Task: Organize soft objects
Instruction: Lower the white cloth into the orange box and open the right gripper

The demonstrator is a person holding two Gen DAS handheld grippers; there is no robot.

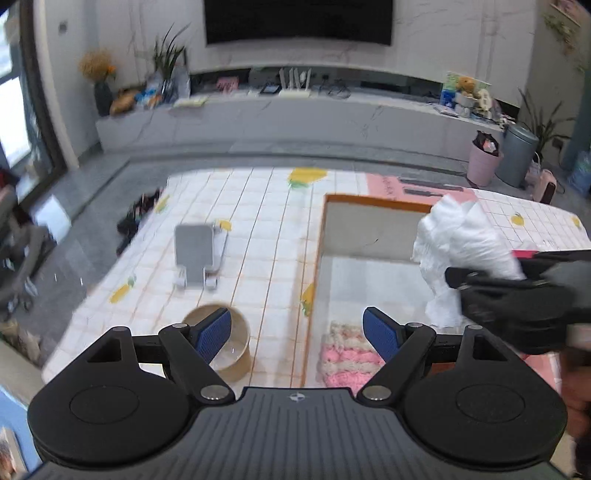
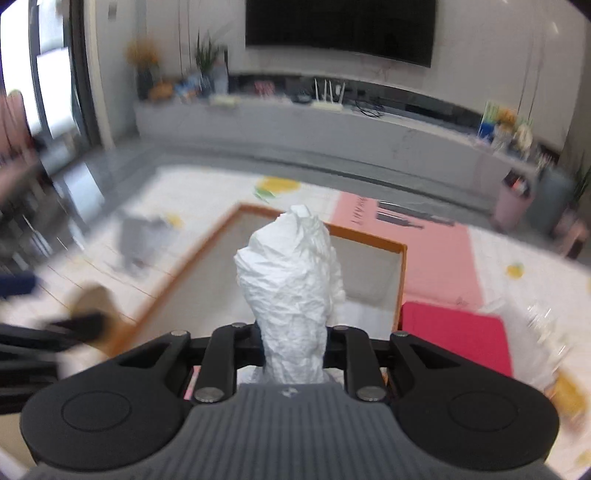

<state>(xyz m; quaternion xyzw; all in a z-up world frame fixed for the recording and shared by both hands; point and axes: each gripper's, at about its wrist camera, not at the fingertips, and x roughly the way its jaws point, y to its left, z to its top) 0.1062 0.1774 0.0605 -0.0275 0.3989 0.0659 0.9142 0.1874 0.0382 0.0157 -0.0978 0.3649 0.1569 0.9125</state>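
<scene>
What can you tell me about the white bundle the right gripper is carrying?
The white bundle is crumpled and wrinkled, like thin plastic or paper, bunched into a tall lump, wide at the top and narrow where it is held. The right gripper is shut on its narrow end, so it stands out along the fingers. It hangs in the air over the orange-rimmed box, touching nothing but the gripper.

Both cams sit just behind their gripper fingers, angled down over the bench (image 1: 258,221), facing the TV (image 1: 295,22) wall. Left wrist view sits left of the orange-rimmed box (image 1: 321,236); right wrist view looks straight into it, close. Shared: box (image 2: 369,242), round tub (image 1: 236,354), TV wall.
</scene>
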